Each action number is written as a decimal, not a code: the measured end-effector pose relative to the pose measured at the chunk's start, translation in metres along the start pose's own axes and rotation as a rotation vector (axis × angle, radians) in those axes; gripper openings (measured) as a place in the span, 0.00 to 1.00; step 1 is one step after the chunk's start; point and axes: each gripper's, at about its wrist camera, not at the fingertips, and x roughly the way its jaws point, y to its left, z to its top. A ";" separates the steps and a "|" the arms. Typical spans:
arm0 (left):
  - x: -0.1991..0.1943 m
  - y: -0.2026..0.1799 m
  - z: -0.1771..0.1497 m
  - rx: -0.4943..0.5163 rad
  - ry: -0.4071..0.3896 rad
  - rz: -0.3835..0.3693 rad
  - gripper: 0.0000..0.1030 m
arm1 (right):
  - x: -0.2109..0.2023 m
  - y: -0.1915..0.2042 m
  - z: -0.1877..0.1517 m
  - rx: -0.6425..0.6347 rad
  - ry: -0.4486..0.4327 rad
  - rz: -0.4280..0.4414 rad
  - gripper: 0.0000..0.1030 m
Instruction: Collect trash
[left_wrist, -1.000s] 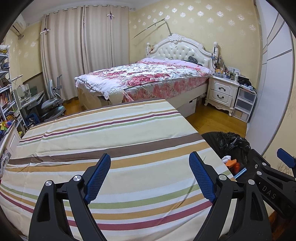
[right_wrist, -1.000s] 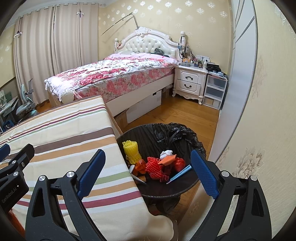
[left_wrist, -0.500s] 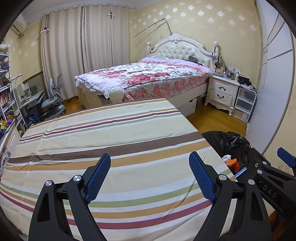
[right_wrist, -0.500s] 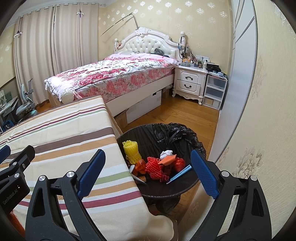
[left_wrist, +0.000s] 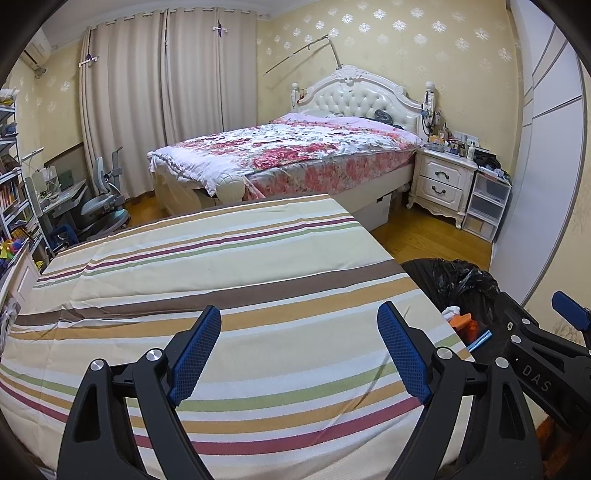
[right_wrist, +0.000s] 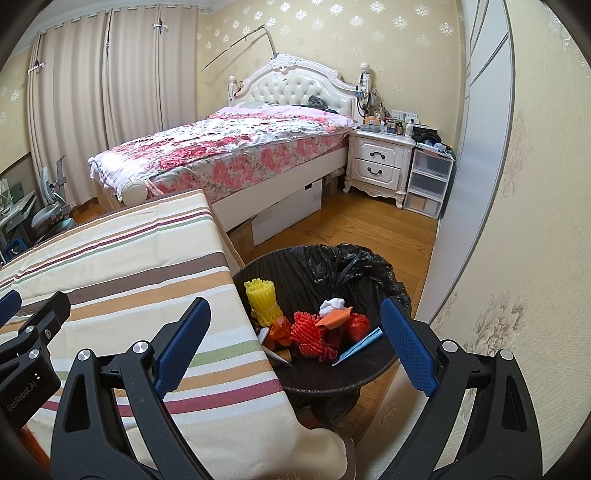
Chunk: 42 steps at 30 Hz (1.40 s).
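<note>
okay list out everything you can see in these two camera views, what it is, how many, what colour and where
Striped cloth-covered table: one, cream with brown, maroon and green stripes, foreground.
Black-lined trash bin: one, on the floor by the table's right edge.
Yellow foam net: one, in the bin.
Red foam nets: at least two, in the bin.
Orange paper scrap: one, in the bin.
White crumpled tissue: one, in the bin.
Floral-covered bed: one, pink and white, behind the table.
White nightstand: one, beside the bed.
Clear drawer unit: one, right of the nightstand.
Beige curtains: back wall.
Left gripper: black, blue pads, open, over the table.
Right gripper: same, open, over the bin's edge.
</note>
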 end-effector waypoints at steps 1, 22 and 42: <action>0.000 0.000 0.000 0.000 0.000 0.002 0.81 | 0.000 0.000 0.000 0.000 0.000 0.000 0.89; -0.001 -0.002 -0.003 0.000 -0.001 0.002 0.81 | 0.000 0.001 0.000 -0.001 0.000 -0.001 0.89; -0.003 0.005 -0.002 -0.022 -0.002 -0.033 0.81 | 0.000 0.002 0.000 -0.003 0.001 -0.001 0.89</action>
